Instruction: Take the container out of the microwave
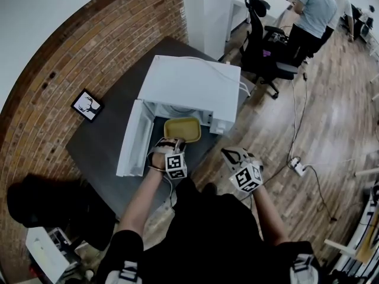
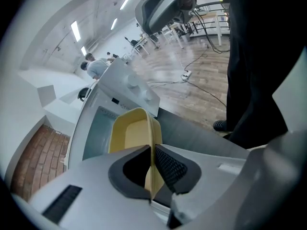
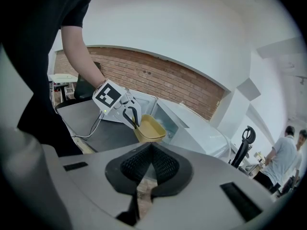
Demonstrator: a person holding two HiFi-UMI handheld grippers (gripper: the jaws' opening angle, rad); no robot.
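A yellow rectangular container (image 1: 182,129) sits at the mouth of the white microwave (image 1: 192,84), whose door (image 1: 131,138) hangs open to the left. My left gripper (image 1: 170,144) is shut on the container's near rim. In the left gripper view the rim (image 2: 152,157) stands pinched between the two pads, with the container (image 2: 129,133) stretching away toward the oven cavity. My right gripper (image 1: 234,156) hovers to the right of the table, off its edge, shut with nothing in it. In the right gripper view the container (image 3: 149,128) and the left gripper (image 3: 125,110) show beyond my shut right gripper (image 3: 151,163).
The microwave stands on a dark grey table (image 1: 103,141) against a brick wall (image 1: 65,58). A small framed picture (image 1: 87,105) lies at the table's left. Office chairs (image 1: 263,46) and two people (image 1: 314,10) are at the back right. Cables and a power strip (image 1: 298,167) lie on the wooden floor.
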